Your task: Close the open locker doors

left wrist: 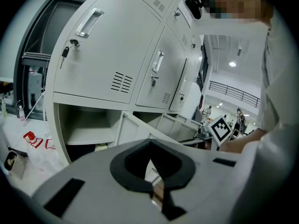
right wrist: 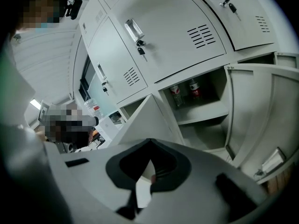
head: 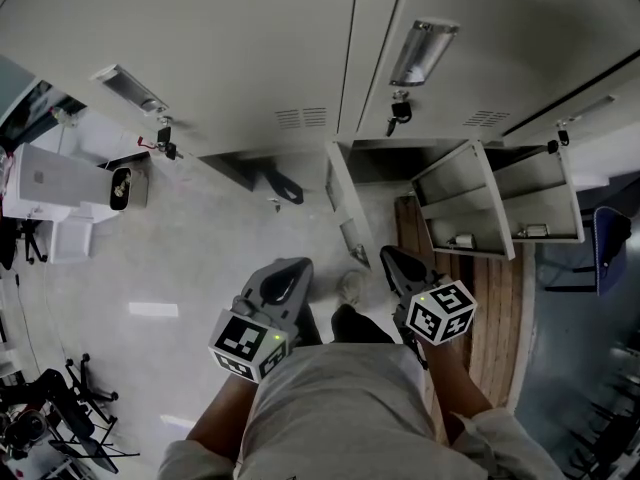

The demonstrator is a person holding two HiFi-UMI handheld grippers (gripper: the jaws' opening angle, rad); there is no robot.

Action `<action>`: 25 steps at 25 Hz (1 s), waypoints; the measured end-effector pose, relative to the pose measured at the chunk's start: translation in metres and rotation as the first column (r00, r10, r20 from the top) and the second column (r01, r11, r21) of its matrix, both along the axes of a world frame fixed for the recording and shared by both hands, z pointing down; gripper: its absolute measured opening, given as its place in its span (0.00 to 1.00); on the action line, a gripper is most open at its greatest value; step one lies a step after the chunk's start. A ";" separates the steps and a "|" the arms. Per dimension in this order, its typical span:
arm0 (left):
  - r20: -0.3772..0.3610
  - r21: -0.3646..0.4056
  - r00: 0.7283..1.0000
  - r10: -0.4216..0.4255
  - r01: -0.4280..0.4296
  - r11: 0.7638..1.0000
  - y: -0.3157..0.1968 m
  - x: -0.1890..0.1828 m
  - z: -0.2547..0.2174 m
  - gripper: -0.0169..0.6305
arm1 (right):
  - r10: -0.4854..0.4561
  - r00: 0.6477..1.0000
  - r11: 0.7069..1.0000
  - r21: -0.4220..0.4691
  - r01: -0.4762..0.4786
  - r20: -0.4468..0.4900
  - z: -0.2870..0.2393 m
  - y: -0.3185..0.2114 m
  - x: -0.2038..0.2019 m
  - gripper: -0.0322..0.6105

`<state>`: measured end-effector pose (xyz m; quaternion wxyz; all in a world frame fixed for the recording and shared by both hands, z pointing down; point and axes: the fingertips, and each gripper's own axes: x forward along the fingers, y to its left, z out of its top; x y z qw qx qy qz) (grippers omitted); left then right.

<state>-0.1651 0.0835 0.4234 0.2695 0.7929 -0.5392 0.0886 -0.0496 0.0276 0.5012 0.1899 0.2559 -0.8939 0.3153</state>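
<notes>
far left in the head view, the bottom-row left compartment (head: 235, 163) of the locker bank (head: 200, 58) gapes open, while the tall upper doors above it look shut, with keys hanging from their locks. the left claw (head: 288, 270) is held low in front of the person, well short of the lockers. in its own view the left claw (left wrist: 150, 160) has its black pads pressed together and nothing between them.

just to the right, the middle door (head: 345, 208) swings out toward the person, its free edge nearest the two claws and roughly between them. the left gripper view shows the same door (left wrist: 140, 129) jutting out beside the open compartment.

the right claw (head: 397, 260) sits near that door's outer edge, apart from it. seen in its own view, the right claw (right wrist: 148, 160) is likewise closed up tight and empty.

further right, two more open doors (head: 462, 200) hang wide. the right gripper view shows bottles (right wrist: 184, 92) standing on a shelf inside an open compartment.

the doors look like thin sheet metal: probably light, stiff, free on their hinges and likely to clang if shoved. no grasp seems needed. a closed claw pushed flat against the panel near the free edge, away from the hinge, should swing each one home.
</notes>
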 end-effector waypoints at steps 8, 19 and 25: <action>-0.002 0.004 1.000 -0.004 0.004 1.000 0.007 -0.014 -0.003 0.05 | -0.035 0.999 0.999 -0.007 0.035 0.002 -0.002 0.016 -0.020 0.09; 0.011 0.010 0.999 -0.034 0.034 0.999 0.014 -0.045 -0.007 0.05 | -0.155 0.988 0.988 -0.023 0.156 0.024 -0.008 0.045 -0.076 0.09; 0.020 0.008 0.997 -0.069 0.069 0.998 0.020 -0.070 -0.009 0.05 | -0.220 0.975 0.975 -0.027 0.222 0.037 -0.011 0.058 -0.108 0.09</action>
